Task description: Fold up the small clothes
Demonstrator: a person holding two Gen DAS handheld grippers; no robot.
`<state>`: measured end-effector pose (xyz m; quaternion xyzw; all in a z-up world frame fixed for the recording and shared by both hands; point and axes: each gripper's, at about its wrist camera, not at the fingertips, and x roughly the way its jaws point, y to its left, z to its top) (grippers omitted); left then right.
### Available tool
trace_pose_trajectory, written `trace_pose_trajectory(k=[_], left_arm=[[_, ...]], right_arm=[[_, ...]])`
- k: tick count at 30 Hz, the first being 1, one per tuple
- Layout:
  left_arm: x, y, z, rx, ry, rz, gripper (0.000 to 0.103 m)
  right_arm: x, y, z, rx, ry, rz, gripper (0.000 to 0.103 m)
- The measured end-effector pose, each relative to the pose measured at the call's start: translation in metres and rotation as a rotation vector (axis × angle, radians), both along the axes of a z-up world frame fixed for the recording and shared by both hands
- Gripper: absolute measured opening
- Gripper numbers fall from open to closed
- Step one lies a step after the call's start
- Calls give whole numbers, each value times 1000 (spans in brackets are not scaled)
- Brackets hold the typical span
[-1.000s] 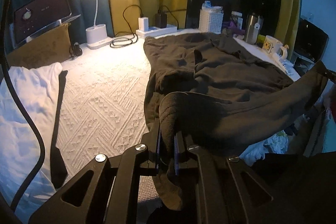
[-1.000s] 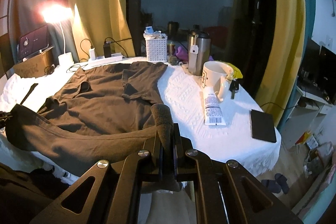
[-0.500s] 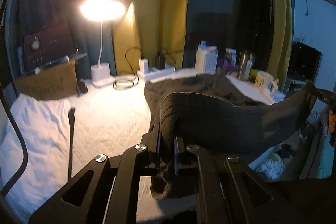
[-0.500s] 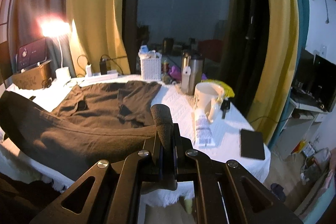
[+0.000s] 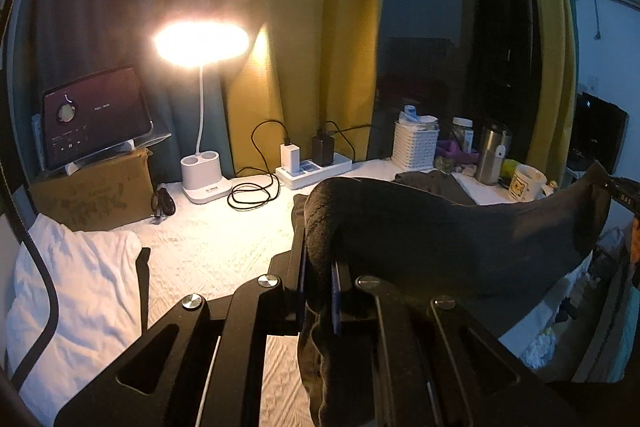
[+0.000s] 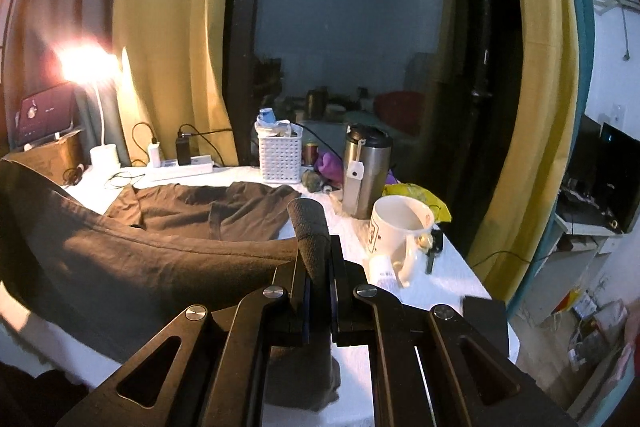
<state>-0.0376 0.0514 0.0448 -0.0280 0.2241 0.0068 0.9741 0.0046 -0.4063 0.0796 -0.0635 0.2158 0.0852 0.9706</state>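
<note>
A dark brown T-shirt [image 5: 460,239] lies on the white tablecloth with its near hem lifted. My left gripper [image 5: 318,291] is shut on one hem corner, which bulges up between the fingers. My right gripper [image 6: 318,283] is shut on the other hem corner. The hem [image 6: 140,259] stretches taut between the two grippers, raised above the table. The far part of the shirt [image 6: 208,205], with its sleeves, still rests flat on the cloth. The right gripper's tip shows at the right edge of the left wrist view [image 5: 618,189].
At the back stand a lit desk lamp [image 5: 202,99], a power strip with chargers [image 5: 314,167], a white basket [image 6: 280,157], a steel tumbler [image 6: 366,179] and a white mug [image 6: 398,231]. A white garment [image 5: 72,291] lies left. A dark wallet [image 6: 486,323] lies right.
Both grippers have lifted the shirt's near hem upward and toward the far side. The views tilted up, and less of the shirt lies flat.
</note>
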Motion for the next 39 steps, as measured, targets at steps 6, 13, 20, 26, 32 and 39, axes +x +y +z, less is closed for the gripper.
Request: trace_pose_trajectory(k=[6, 13, 20, 26, 32, 39], left_arm=[[23, 8, 2, 0, 7, 7, 8], [54, 19, 4, 0, 24, 36, 8], [91, 25, 5, 8, 38, 57, 8], [124, 34, 3, 8, 52, 80, 8], [156, 41, -4, 13, 69, 86, 8], [192, 45, -14, 21, 91, 90, 8]], right_arm=[[36, 14, 6, -15, 9, 16, 6], [84, 27, 10, -11, 25, 38, 6], [136, 38, 7, -9, 46, 62, 6], [176, 45, 2, 1, 56, 76, 6], [215, 49, -7, 3, 71, 80, 6], [260, 58, -19, -14, 89, 83, 6]])
